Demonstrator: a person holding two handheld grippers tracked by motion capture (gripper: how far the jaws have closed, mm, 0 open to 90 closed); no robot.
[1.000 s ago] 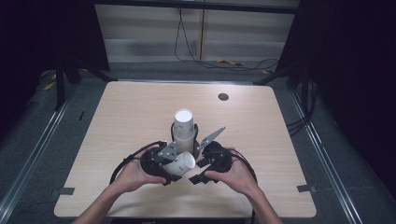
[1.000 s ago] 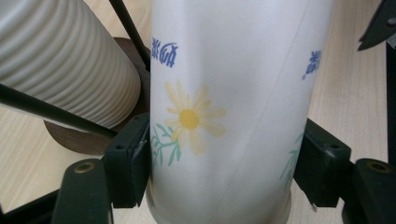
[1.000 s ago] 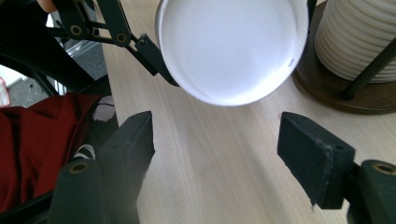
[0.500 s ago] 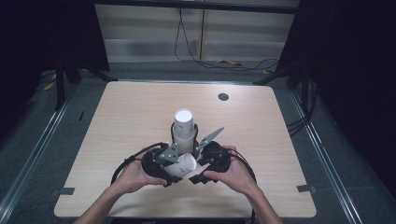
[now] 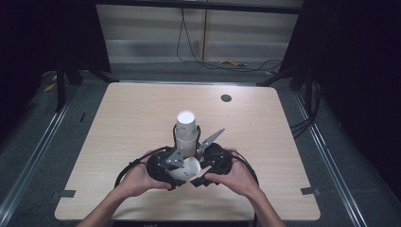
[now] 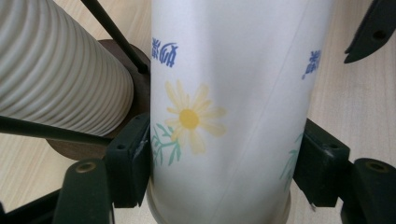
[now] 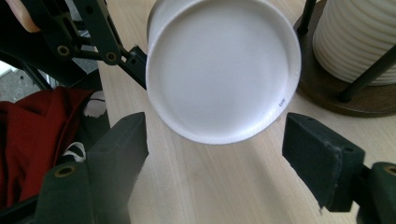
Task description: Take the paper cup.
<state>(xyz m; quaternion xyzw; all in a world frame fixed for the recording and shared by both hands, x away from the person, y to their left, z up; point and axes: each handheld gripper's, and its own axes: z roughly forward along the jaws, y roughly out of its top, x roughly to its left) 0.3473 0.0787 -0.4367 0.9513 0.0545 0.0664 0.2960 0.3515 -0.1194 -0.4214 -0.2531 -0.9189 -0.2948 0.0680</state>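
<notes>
A white paper cup printed with a yellow daisy point(image 6: 224, 102) lies on its side in my left gripper point(image 6: 226, 161), whose pads press on both walls. In the high view that cup point(image 5: 190, 168) sits between the two hands, just in front of a dark wooden holder point(image 7: 327, 93) with black rods that carries a stack of ribbed cups point(image 5: 186, 132). My right gripper point(image 7: 222, 158) faces the cup's round white base point(image 7: 224, 70). Its jaws have just been closing; both pads stand apart from the cup, with nothing pinched between them.
The light wooden table point(image 5: 123, 123) has a small dark round disc point(image 5: 226, 98) near its far right corner. Cables lie on the floor beyond the far edge. Red clothing point(image 7: 32, 140) shows below the table's near edge.
Both hands have stayed together in front of the holder. The flowered cup remains in the left gripper.
</notes>
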